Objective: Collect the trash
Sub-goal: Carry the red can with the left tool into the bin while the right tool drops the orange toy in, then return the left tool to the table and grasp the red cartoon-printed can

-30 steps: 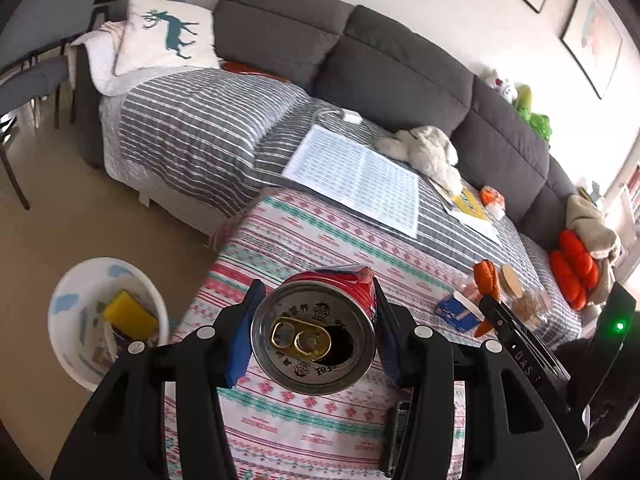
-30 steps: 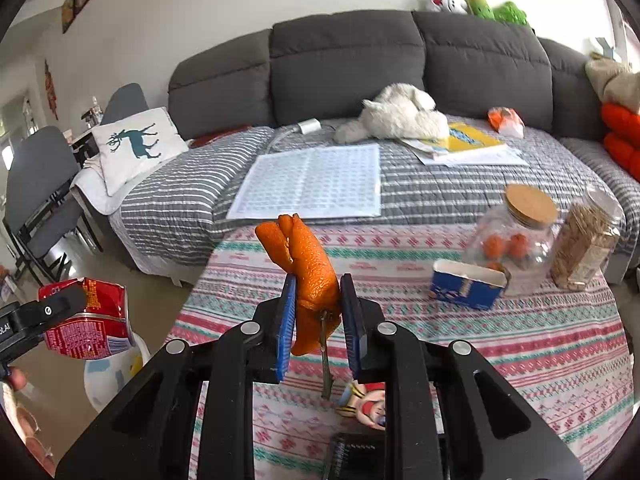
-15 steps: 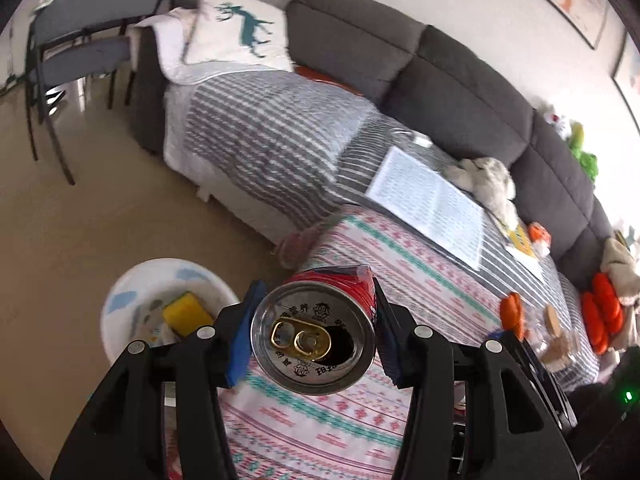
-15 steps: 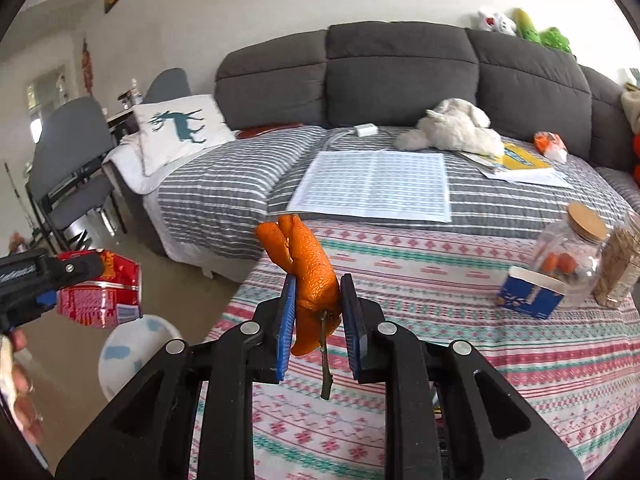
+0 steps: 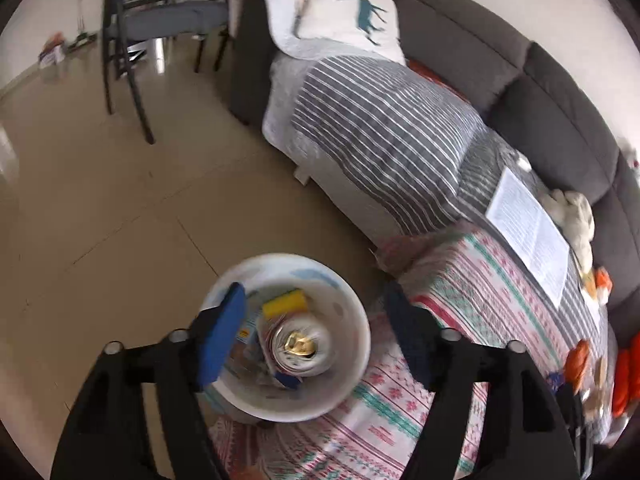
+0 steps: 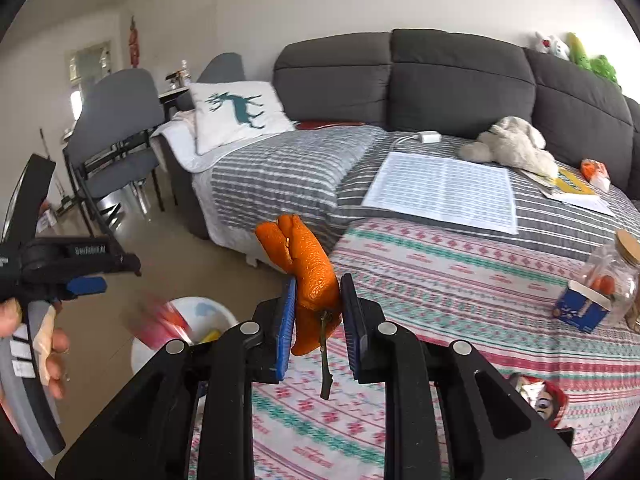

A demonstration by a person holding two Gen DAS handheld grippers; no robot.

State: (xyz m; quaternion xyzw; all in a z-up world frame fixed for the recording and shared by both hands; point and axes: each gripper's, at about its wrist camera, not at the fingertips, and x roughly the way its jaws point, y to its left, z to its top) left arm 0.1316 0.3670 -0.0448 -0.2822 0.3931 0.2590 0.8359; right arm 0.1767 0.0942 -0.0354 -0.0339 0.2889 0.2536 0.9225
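In the left wrist view my left gripper (image 5: 316, 300) hangs over the white bin (image 5: 362, 344) on the floor, its jaws opening with no pad touching anything. The red can (image 5: 300, 346), blurred, is below them inside the bin among a yellow sponge (image 5: 285, 302) and other trash. The right wrist view shows the can (image 6: 160, 320) as a red blur just above the bin (image 6: 204, 312), under the left gripper (image 6: 112, 274). My right gripper (image 6: 318, 284) is shut on an orange peel (image 6: 308, 264) with a stem, held over the table's left edge.
The round table's patterned cloth (image 6: 440, 280) carries a blue carton (image 6: 580, 308), a glass jar (image 6: 612, 272) and a wrapper (image 6: 540, 396). Behind it stands a grey sofa (image 6: 460, 76) with a striped blanket, papers and a plush toy. Grey chairs (image 5: 160, 12) stand on the tiled floor.
My left gripper swung away from the table to above the bin, tilted down and opened; the can dropped out of it. The right gripper moved left with the peel still gripped.
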